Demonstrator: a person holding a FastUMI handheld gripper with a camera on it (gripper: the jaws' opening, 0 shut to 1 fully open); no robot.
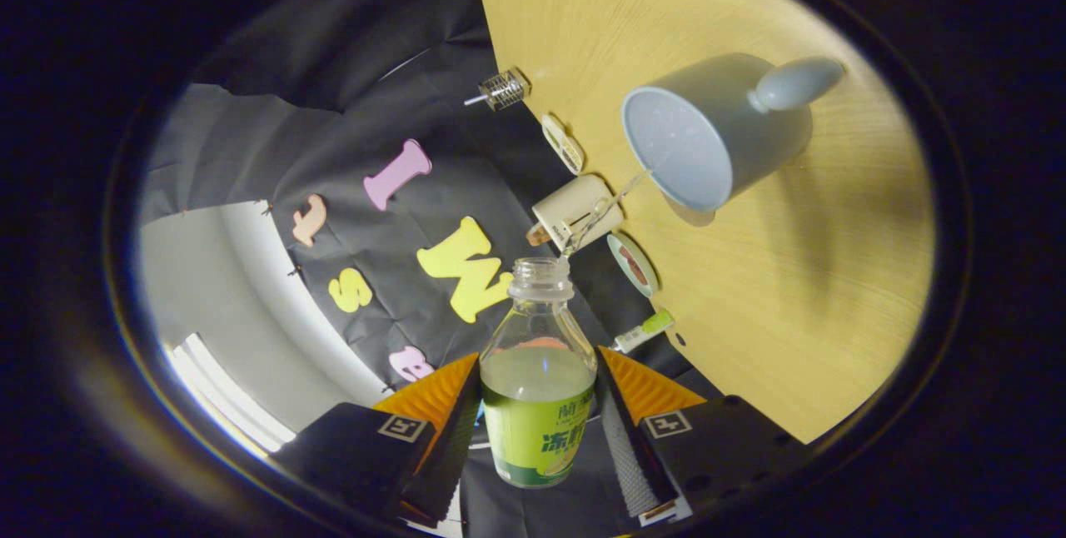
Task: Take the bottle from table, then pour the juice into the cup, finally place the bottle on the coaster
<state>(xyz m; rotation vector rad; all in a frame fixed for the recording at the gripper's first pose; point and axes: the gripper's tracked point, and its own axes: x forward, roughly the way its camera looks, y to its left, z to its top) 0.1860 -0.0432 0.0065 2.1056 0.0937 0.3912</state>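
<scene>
My gripper is clamped on the clear green-labelled plastic bottle, lower centre, tilted. A thin juice stream reaches the grey cup, upper right on the wooden table. I judge a steady tilt keeps the stream inside the rim.

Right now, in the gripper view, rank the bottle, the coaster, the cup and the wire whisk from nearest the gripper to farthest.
1. Bottle: clamped between the fingers of the gripper, mouth toward the cup.
2. Coaster: on the table edge just beyond the bottle's mouth.
3. Cup: farther in on the table, catching the stream.
4. Wire whisk: farthest, at the table's far edge.
</scene>
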